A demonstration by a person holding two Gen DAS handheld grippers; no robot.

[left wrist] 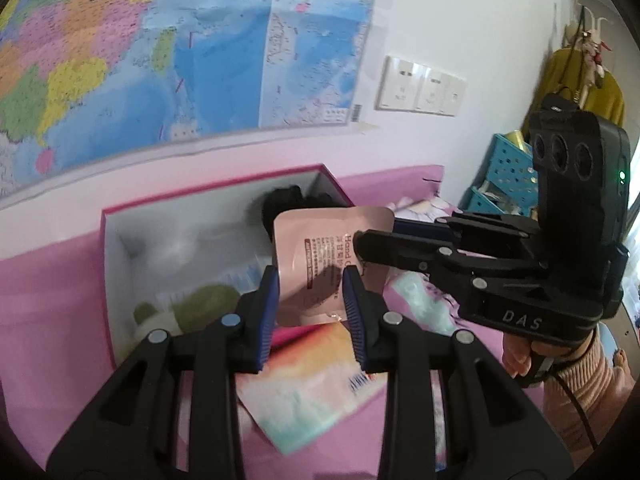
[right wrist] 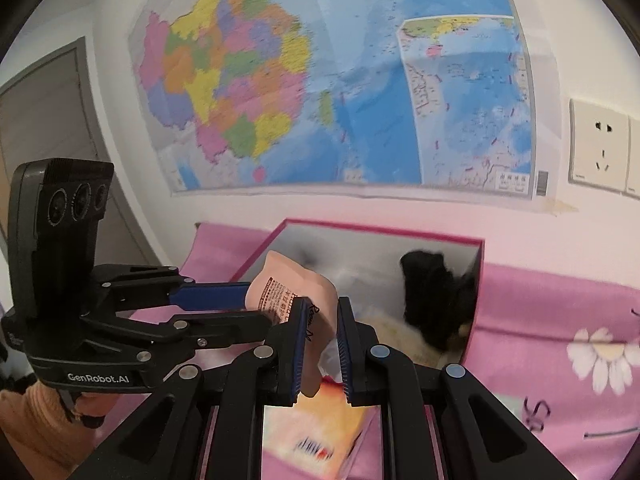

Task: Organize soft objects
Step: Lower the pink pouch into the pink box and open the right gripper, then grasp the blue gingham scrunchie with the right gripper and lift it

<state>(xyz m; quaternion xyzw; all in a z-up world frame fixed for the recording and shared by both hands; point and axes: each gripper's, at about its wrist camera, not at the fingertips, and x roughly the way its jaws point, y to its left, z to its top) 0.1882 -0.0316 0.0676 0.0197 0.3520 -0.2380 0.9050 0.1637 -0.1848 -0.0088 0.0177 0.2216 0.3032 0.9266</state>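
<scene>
Both grippers are holding one pink sachet [left wrist: 320, 256] in the air above the open box [left wrist: 120, 248]. The left gripper [left wrist: 310, 312] is clamping its lower edge; the right gripper [right wrist: 322, 344] is clamping its side edge.

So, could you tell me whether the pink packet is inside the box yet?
Not yet: the pink packet hangs in the air above the box.

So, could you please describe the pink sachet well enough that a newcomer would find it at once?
Below the wall map, an open box sits on the pink bedspread. In front of it, the pink sachet hangs between the left hand-held gripper and right hand-held gripper. Unlike the flat pastel packet below, it is airborne with dark print.
</scene>
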